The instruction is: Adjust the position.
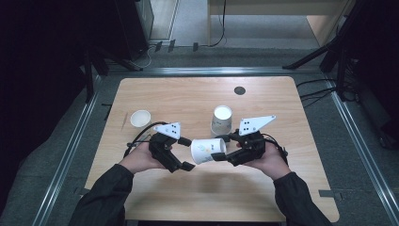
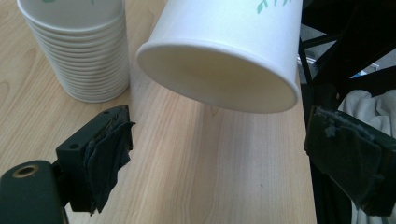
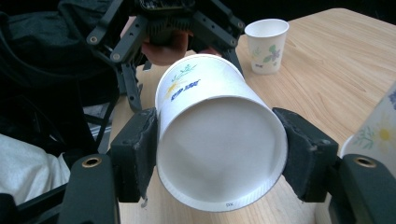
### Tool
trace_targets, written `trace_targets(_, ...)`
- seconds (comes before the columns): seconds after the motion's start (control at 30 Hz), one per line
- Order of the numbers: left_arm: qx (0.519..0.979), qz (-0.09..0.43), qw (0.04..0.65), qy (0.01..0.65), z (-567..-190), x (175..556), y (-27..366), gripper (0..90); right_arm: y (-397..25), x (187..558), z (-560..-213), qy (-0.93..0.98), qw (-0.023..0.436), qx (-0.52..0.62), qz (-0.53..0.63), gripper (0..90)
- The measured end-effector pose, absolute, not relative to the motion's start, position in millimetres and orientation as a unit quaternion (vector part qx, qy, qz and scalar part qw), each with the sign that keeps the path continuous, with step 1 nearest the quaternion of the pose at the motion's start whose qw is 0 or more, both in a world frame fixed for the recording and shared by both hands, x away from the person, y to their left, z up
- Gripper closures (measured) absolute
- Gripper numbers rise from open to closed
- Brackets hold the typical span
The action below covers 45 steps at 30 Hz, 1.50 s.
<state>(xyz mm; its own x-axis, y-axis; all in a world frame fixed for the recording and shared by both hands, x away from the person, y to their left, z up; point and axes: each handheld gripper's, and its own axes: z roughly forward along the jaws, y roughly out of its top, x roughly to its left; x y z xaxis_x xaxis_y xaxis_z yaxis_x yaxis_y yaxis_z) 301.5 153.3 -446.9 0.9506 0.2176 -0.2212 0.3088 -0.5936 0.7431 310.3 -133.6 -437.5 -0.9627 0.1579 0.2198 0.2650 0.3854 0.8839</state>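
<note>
A white paper cup (image 1: 207,150) lies sideways in the air above the table's middle, with my right gripper (image 1: 220,148) shut on its base end. In the right gripper view the cup's bottom (image 3: 219,140) faces the camera, pinched between both pads. Its open mouth (image 2: 219,74) points at my left gripper (image 1: 187,153), which stands open just left of the rim, jaws wide apart and touching nothing. In the left gripper view the left pad (image 2: 109,154) and the right one (image 2: 348,154) sit below the cup.
An upside-down stack of paper cups (image 1: 221,120) stands just behind the held cup, and appears as the stack (image 2: 77,51). A single upright cup (image 1: 140,118) sits at the left, beside a thin stick (image 1: 124,120). A dark round disc (image 1: 240,90) lies near the far edge.
</note>
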Motion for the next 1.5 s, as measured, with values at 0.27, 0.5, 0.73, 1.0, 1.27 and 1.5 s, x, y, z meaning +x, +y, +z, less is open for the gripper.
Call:
trace_targets(0.27, 0.872, -0.068, 0.465, 0.139, -448.0, 301.2, 151.4, 8.7, -130.1, 308.7, -436.5, -0.826, 0.061, -0.119, -0.547, 34.9)
trace_targets(0.5, 0.870, -0.073, 0.470, 0.132, -451.2, 302.8, 148.2, 8.7, -128.0, 308.8, -436.9, -0.825, 0.068, -0.119, -0.549, 34.9)
trace_targets(0.73, 0.857, -0.086, 0.490, 0.133, -451.3, 307.0, 149.3, 14.2, -122.9, 308.8, -438.7, -0.824, 0.075, -0.119, -0.549, 34.9)
trace_targets(1.0, 0.859, -0.086, 0.485, 0.139, -452.7, 307.3, 148.3, 15.8, -120.1, 309.2, -440.4, -0.821, 0.085, -0.123, -0.550, 35.0)
trace_targets(1.27, 0.861, -0.074, 0.485, 0.130, -452.4, 305.9, 149.3, 20.6, -119.8, 309.4, -440.7, -0.821, 0.086, -0.124, -0.550, 35.1)
trace_targets(1.5, 0.859, -0.076, 0.489, 0.129, -451.9, 305.7, 149.8, 21.7, -120.2, 310.0, -441.1, -0.818, 0.092, -0.126, -0.553, 34.6)
